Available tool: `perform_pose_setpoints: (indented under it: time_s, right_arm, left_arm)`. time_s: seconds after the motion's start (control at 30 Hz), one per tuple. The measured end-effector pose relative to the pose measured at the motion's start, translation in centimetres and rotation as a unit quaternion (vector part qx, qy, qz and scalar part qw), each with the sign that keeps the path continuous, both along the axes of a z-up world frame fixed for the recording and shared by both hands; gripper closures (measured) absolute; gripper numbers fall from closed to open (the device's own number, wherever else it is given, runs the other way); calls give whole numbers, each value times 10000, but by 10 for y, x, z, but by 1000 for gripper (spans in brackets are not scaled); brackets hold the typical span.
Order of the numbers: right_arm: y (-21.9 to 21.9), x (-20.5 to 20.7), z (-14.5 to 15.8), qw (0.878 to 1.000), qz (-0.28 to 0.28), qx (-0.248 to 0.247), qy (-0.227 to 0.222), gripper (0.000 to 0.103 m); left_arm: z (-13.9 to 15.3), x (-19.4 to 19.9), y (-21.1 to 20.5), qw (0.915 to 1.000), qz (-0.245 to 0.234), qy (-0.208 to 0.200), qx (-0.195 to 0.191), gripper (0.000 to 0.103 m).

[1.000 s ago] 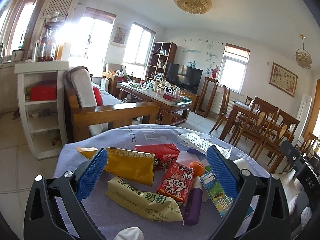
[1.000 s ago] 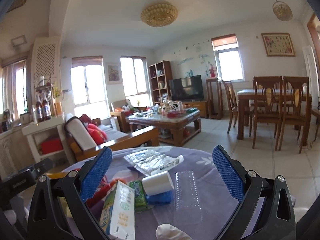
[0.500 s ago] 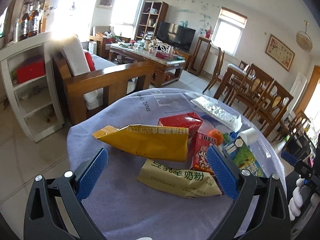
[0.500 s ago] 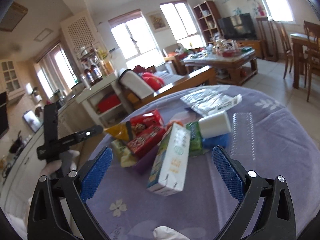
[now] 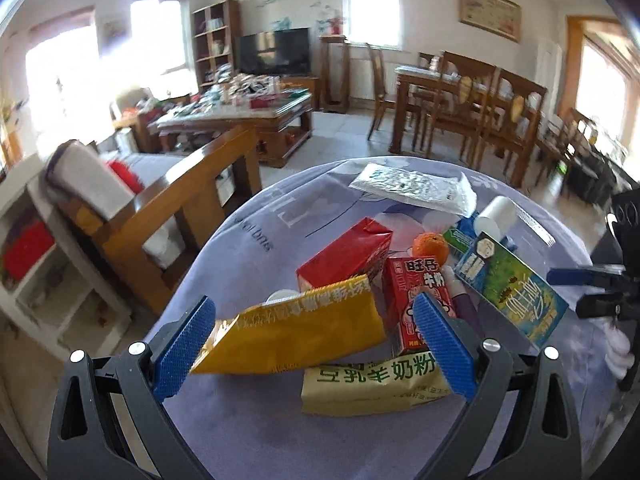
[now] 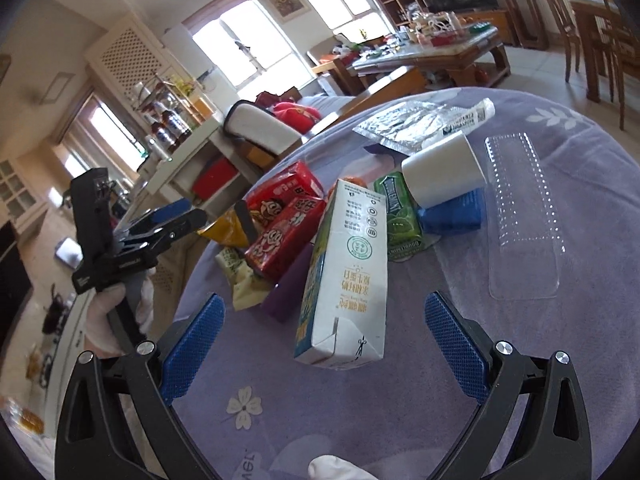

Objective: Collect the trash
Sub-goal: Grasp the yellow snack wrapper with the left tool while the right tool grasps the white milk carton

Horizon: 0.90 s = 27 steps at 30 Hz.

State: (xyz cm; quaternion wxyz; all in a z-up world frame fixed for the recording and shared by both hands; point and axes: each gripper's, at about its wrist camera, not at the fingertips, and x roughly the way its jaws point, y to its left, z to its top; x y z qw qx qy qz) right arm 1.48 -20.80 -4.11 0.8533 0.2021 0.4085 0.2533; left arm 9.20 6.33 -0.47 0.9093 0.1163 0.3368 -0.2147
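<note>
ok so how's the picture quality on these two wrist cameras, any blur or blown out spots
Left wrist view: motion blur smears the white shelf unit and room edges, the windows are blown out, yet the yellow foil snack bag stays readable. Right wrist view: sharper, with crisp print on the tall white milk carton; its windows glare too, and fisheye bends the purple tablecloth.

Bright daylight floods through blown-out windows; fisheye edges bend, left view blurred.

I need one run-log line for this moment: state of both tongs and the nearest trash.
left tongs: open, around yellow bag | right tongs: open, at milk carton | nothing gripped
</note>
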Motion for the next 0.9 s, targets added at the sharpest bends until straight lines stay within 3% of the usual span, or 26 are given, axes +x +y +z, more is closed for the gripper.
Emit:
perform_pose_setpoints:
  time_s: [0.1,0.17,0.3,0.53,0.6,0.67,0.77,0.9]
  right_arm:
    - [0,2,-2,9999,69,110,100,4]
    - [1,4,-3,9996,149,157,158,4]
    - [2,9,-5,9993,171,206,261,4]
    - [4,10,-8,9986,203,312,388,5]
    - [6,11,-8,9984,228,318,406,5]
    - [8,13,-9,9985,223,306,407,10]
    - [11,13,-9,9987,229,220,406,17]
    - [17,14,-11,9988,238,54,425,31]
  left_arm:
    - [-4,8,-14,9944,-875,75,591,5]
    - [-11,10,-24,9835,-1469,24,1054,5]
    - [-24,22,-30,9685,-2006,93,1473,5]
    - [-42,45,-21,9649,-2390,688,846,7]
    - [-44,49,-18,9637,-2468,842,566,16]
    - [-47,52,-13,9620,-2524,1001,302,32]
    - [-49,56,-8,9579,-2591,1237,-25,43]
    - [-57,48,-13,9586,-2551,1243,243,47]
